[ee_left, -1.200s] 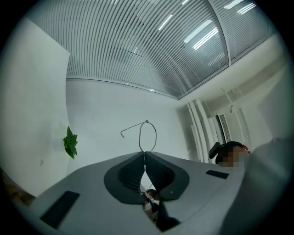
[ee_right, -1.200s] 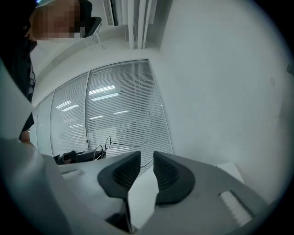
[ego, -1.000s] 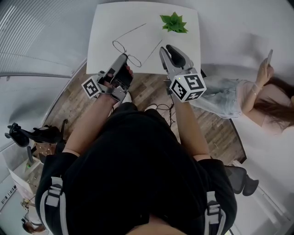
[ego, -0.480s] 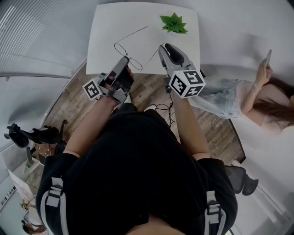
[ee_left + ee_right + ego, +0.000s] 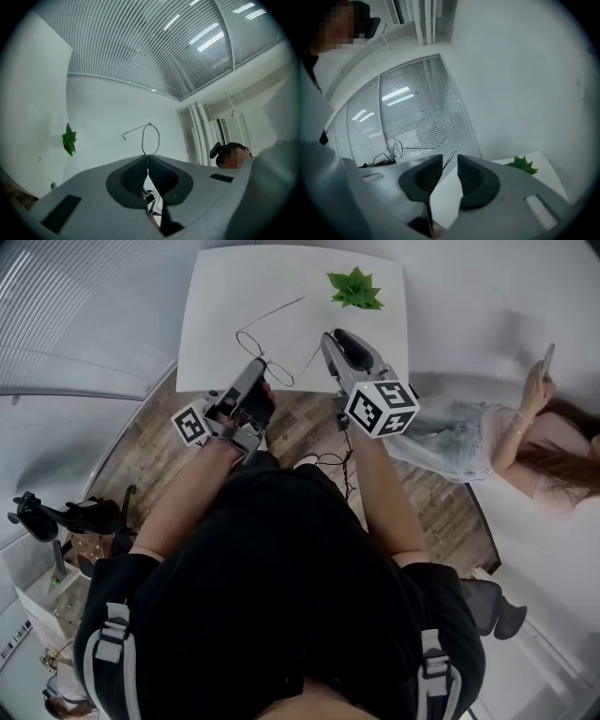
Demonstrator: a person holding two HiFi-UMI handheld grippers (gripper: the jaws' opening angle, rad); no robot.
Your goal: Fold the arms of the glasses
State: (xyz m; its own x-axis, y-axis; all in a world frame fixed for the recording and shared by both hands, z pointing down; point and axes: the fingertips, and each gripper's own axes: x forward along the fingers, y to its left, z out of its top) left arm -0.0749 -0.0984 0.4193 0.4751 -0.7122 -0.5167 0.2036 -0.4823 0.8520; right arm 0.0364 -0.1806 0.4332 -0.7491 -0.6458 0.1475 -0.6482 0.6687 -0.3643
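Though the glasses are already in hand, progress: neither arm is folded yet, so the task looks to be at its start.
Glasses (image 5: pixel 249 342): thin wire frame, held up over the near half of the table (image 5: pixel 216 296), apparently clear of it.
Left gripper (image 5: pixel 147 157): jaws pressed together on the wire frame, at or near the bridge. One lens ring (image 5: pixel 151 139) stands just past the tips.
Far arm (image 5: pixel 278 309): spread out, running away to the far right, towards the plant (image 5: pixel 354 287). Nothing touches it.
Near arm (image 5: pixel 311 359): also spread out, slanting right towards the right gripper (image 5: pixel 330 339).
Right gripper, own view: jaws [no grip] stand apart. The tip of the near arm (image 5: pixel 449 161) shows in the gap between them, and neither pad presses on it.
Done: the frame is picked up and steadied by the left gripper, and the right gripper is lined up on the near arm.
Left: swing the near arm in against the lenses, then the far arm over it.
Next step, as I judge it: close lightly on the near arm's tip, or nudge it, and turn it inward about its hinge.
Risk: the wire is fine and springy, so it may twist in the left grip or slip between the right pads.
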